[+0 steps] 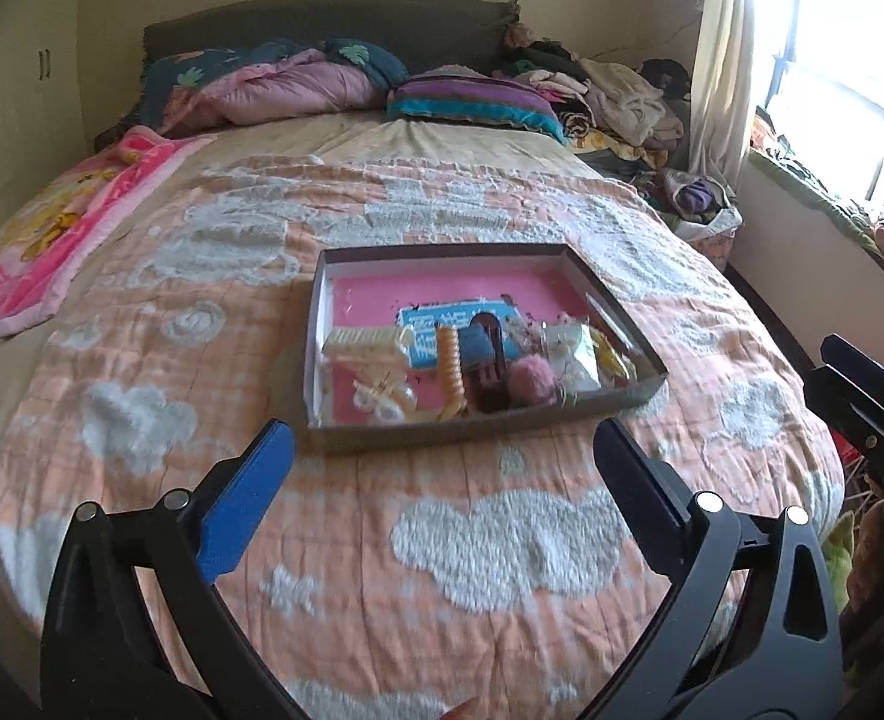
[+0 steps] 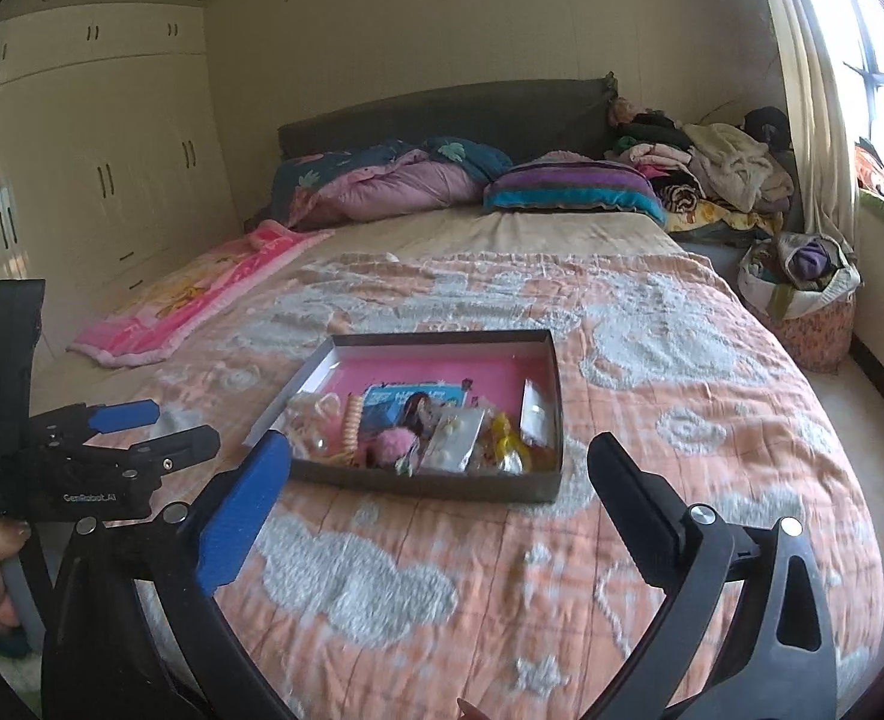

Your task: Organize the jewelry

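Both the left gripper point(image 1: 442, 450) and right gripper point(image 2: 438, 462) hover spread and empty, the jewelry box point(image 1: 616, 294) at twelve o'clock on the bedspread point(image 1: 381, 540), its trinkets apparently gathered, little seemingly left

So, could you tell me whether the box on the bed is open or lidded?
Open: the box has no lid, and its pink floor and jumbled trinkets show.

Wide bed point(image 1: 381, 540) under a peach cloud-patterned quilt carries a shallow dark cardboard box point(image 1: 484, 426), pink blanket point(image 1: 63, 228), pillows.
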A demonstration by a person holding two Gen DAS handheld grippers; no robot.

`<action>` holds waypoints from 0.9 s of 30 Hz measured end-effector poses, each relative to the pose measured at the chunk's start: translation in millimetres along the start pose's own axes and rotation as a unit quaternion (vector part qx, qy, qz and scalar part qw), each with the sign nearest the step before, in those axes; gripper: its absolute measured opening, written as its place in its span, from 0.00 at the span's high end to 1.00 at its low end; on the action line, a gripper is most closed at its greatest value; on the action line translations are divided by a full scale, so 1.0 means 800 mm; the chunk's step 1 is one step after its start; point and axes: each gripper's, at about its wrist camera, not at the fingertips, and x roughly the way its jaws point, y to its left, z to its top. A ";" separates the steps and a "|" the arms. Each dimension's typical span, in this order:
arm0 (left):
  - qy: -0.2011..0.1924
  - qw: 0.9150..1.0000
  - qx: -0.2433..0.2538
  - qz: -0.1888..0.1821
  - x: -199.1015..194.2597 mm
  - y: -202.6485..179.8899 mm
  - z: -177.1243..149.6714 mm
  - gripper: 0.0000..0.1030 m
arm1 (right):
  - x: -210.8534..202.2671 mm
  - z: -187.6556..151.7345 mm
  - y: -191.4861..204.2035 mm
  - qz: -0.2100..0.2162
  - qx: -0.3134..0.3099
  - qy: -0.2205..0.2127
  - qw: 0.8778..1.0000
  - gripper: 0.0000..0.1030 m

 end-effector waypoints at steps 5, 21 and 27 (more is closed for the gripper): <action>0.002 1.000 0.000 0.003 -0.012 -0.002 -0.025 0.09 | -0.009 -0.024 -0.001 -0.002 0.004 0.013 1.000 0.04; 0.003 1.000 0.001 0.012 -0.023 -0.009 -0.062 0.09 | -0.023 -0.060 0.018 0.006 -0.010 0.042 0.999 0.04; 0.008 1.000 -0.002 0.010 -0.023 -0.009 -0.065 0.09 | -0.025 -0.060 0.020 0.003 -0.009 0.042 0.999 0.04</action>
